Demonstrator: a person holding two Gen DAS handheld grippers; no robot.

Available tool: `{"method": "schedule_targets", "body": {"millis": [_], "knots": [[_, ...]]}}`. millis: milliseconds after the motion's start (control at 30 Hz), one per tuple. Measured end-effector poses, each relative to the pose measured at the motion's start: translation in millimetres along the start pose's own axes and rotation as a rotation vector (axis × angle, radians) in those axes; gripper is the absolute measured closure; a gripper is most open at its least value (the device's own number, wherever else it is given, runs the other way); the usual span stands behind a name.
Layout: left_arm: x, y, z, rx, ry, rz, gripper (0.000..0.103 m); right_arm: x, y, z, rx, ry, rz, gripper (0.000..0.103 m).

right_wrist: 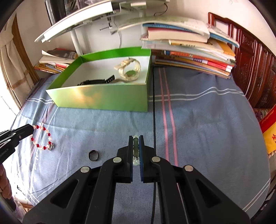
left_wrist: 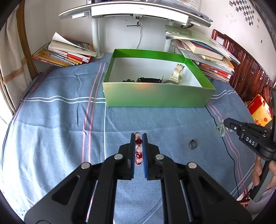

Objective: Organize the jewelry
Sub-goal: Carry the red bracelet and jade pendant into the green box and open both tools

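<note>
My left gripper (left_wrist: pixel 138 136) is shut on a red and pink bead bracelet (left_wrist: pixel 138 149), held just above the blue cloth; the bracelet hangs from that gripper in the right wrist view (right_wrist: pixel 42 138). My right gripper (right_wrist: pixel 136 137) is shut on a pale green bead bracelet (right_wrist: pixel 135 148); it also shows in the left wrist view (left_wrist: pixel 221 128). A dark ring (left_wrist: pixel 192 144) lies on the cloth between the grippers, also in the right wrist view (right_wrist: pixel 93 155). The open green box (left_wrist: pixel 155 96) behind holds a cream watch (right_wrist: pixel 128 70), a black watch (right_wrist: pixel 96 81) and small dark beads (left_wrist: pixel 128 80).
Stacks of books stand left (left_wrist: pixel 65 53) and right (left_wrist: pixel 207 55) of the box. A white desk stand (left_wrist: pixel 134 12) rises behind it. A dark cable (right_wrist: pixel 154 106) runs down the cloth. A red and yellow carton (left_wrist: pixel 260 110) and carved wooden furniture (left_wrist: pixel 248 72) are at the right edge.
</note>
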State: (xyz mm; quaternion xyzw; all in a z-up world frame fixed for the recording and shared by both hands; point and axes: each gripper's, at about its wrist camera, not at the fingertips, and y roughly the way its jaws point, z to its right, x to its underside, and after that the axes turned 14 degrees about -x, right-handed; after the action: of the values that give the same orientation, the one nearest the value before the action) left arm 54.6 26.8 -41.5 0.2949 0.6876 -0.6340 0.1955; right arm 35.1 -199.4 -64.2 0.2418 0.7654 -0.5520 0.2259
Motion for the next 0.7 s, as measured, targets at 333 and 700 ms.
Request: {"method": "schedule_targets", "body": {"millis": [333,700], "knots": [[1,4,5,0.013,0.010,-0.011,0.095,4,1,-4,-0.005,-0.007,-0.013,0.097],[-53,-16,-3,-0.014,0.006,0.114,0.095,-56,-35,-42,-0.052,-0.143,0.147,0.097]]}}
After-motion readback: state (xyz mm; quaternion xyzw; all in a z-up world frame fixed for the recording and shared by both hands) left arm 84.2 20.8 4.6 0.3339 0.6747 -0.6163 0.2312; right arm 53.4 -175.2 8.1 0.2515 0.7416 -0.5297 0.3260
